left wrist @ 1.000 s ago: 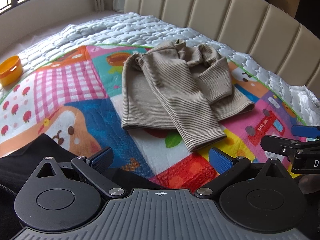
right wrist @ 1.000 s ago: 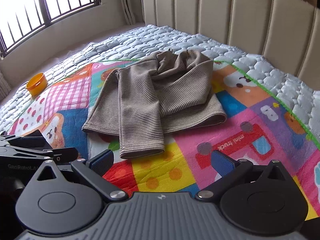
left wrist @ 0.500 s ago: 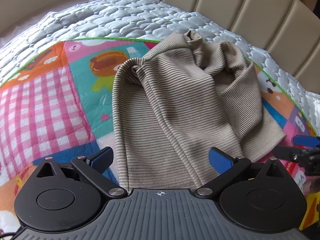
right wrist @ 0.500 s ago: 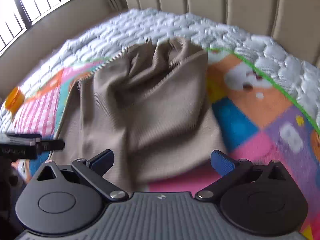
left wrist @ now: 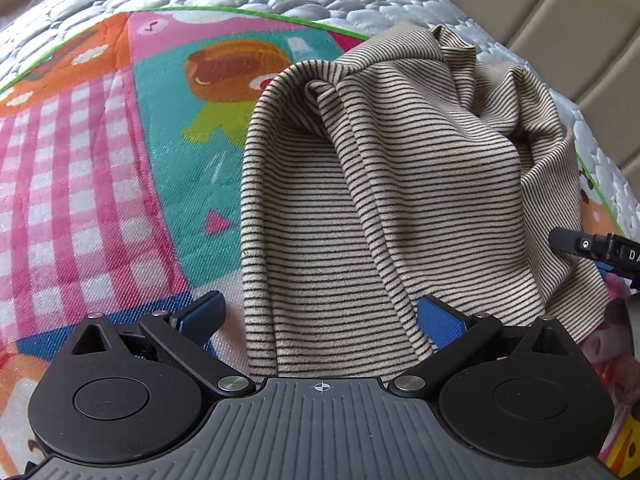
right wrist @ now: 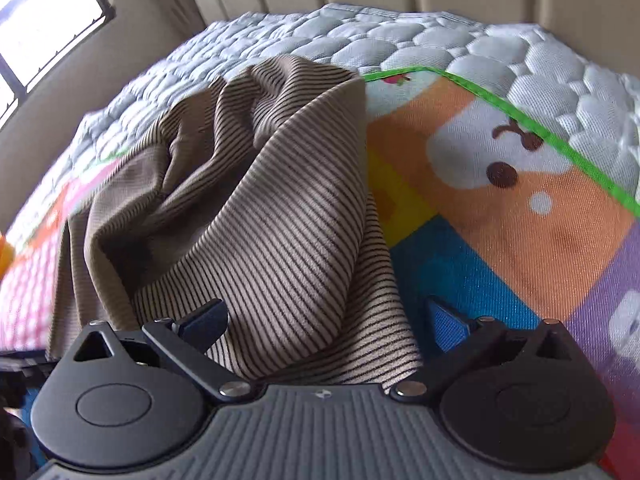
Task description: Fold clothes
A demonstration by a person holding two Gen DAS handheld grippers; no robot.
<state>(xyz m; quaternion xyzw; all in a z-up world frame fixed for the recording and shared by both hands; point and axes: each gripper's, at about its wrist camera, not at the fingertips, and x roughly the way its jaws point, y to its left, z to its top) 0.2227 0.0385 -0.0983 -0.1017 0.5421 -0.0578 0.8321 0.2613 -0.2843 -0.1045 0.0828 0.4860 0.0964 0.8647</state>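
Observation:
A beige sweater with thin dark stripes (left wrist: 360, 208) lies crumpled on a colourful cartoon blanket (left wrist: 100, 160), sleeves folded over its body. My left gripper (left wrist: 320, 320) is open, low over the sweater's near left edge, with the fabric lying between its blue pads (left wrist: 440, 320). My right gripper (right wrist: 324, 320) is open over the sweater (right wrist: 272, 216) at its near right hem, which also lies between the fingers. The right gripper's tip shows at the right edge of the left wrist view (left wrist: 592, 246).
The blanket (right wrist: 500, 216) lies on a white quilted mattress (right wrist: 440, 40) with a padded beige headboard (left wrist: 560, 20) behind. A window (right wrist: 36, 32) is at the far left. An orange object shows at the left edge of the right wrist view (right wrist: 4, 256).
Both grippers have moved forward and down onto the sweater, from well in front of it to straddling its near edges. Both stayed open.

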